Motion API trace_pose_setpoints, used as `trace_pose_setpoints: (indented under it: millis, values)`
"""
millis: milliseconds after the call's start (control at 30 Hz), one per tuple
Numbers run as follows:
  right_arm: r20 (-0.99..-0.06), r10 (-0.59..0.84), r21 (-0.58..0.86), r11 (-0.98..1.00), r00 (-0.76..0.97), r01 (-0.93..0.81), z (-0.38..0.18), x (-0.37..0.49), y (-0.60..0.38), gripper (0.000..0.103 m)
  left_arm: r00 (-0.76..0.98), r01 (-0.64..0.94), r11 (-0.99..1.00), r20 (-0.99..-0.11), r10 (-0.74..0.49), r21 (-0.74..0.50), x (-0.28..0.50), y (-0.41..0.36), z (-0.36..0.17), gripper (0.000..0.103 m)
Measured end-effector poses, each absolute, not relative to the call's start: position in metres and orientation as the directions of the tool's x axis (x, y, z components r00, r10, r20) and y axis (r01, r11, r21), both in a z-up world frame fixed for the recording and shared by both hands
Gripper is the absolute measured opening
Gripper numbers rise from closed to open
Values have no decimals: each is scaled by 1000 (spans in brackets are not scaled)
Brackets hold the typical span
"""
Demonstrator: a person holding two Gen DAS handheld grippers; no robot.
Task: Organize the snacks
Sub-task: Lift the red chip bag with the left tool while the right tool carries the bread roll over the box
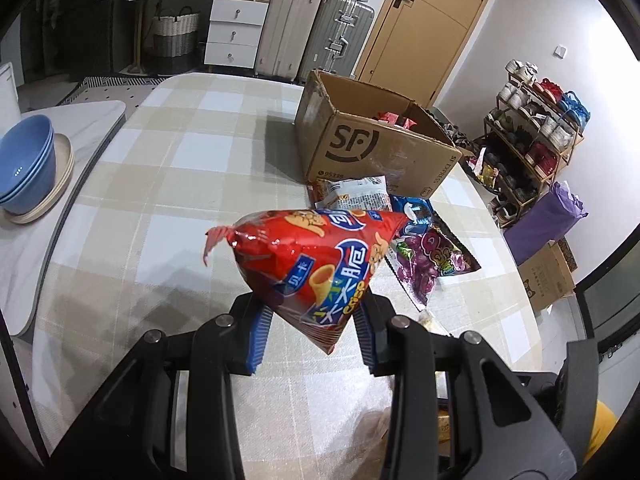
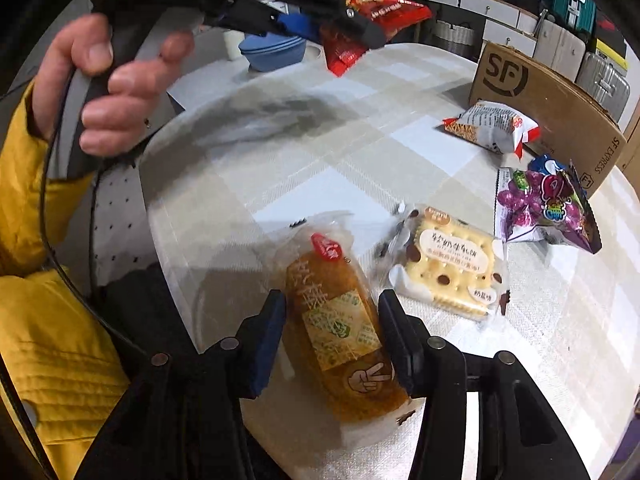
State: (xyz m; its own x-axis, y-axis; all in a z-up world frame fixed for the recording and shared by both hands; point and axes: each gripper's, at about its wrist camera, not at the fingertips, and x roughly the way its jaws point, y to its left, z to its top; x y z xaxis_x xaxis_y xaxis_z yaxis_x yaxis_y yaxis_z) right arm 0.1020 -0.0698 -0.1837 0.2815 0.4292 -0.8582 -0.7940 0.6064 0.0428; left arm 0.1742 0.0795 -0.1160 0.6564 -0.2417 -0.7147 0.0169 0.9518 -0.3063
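My left gripper [image 1: 310, 320] is shut on a red crisp bag [image 1: 316, 264] and holds it above the checked table; the bag also shows in the right wrist view [image 2: 372, 16], held by the left gripper [image 2: 352, 24]. My right gripper [image 2: 332, 336] stands with its fingers on either side of an orange bread packet [image 2: 340, 328] lying on the table; I cannot tell whether the pads press it. An open SF cardboard box [image 1: 372, 148] with snacks inside stands at the far right of the table and also shows in the right wrist view [image 2: 548, 92].
Loose snacks lie near the box: a white packet [image 2: 494, 124], a purple grape candy bag [image 2: 544, 208], a cracker packet [image 2: 452, 268] and a blue packet [image 1: 416, 212]. Blue bowls [image 1: 28, 164] sit on a side counter. A shoe rack [image 1: 532, 140] stands to the right.
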Motion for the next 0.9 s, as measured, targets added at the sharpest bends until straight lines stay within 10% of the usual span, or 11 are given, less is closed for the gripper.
trace_pose_setpoints:
  millis: [900]
  values:
    - [-562, 642, 387, 761, 521, -521, -72, 175, -184, 37, 717, 72, 956, -652, -247, -283, 173, 71, -66, 33]
